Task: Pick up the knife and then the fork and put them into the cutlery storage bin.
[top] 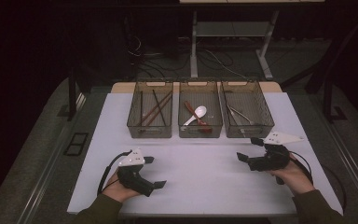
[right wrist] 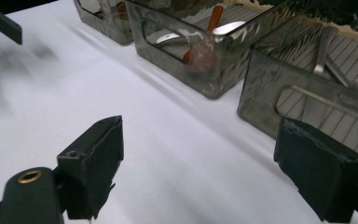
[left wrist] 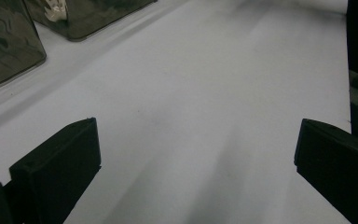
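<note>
From up high, the left gripper [top: 151, 171] and the right gripper [top: 248, 149] sit low over the white counter [top: 200, 172], both wide apart and holding nothing. Three see-through bins stand in a row behind them: sticks in the left bin [top: 150, 109], a white spoon [top: 196, 114] in the middle bin [top: 200, 109], and metal things in the right bin [top: 246, 109]. In the left gripper view, the jaws are wide over bare counter. In the right gripper view, the jaws are wide too, near the middle and right bins.

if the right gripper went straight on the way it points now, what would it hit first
Probably the middle bin, near its front corner. The right gripper is open over bare table, and nothing lies between. Depth is unclear, so it might clip the right bin instead.
</note>
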Demonstrator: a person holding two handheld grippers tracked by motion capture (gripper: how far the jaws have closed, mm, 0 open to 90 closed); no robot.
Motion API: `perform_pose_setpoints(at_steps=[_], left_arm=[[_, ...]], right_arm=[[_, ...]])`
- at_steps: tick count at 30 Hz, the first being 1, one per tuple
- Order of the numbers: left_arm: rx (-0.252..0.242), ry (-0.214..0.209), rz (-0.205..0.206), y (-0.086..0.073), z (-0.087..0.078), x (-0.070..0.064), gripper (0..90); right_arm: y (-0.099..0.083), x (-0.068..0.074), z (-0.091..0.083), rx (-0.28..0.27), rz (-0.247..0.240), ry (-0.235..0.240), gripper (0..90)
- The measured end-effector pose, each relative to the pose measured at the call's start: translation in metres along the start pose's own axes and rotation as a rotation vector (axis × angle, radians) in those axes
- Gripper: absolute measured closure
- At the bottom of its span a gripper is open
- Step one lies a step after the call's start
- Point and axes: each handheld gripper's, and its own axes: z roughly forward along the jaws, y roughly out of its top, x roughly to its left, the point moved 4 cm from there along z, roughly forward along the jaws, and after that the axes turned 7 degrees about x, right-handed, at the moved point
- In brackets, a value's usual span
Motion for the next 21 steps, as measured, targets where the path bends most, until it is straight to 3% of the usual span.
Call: perform_pose_setpoints(at_steps=[21], left_arm=[[0.0, 0.003, 0.0, 0.0, 0.0, -0.001, 0.0]], right_arm=[[-0.037, 0.019, -0.013, 0.006, -0.001, 0.019, 15.8]])
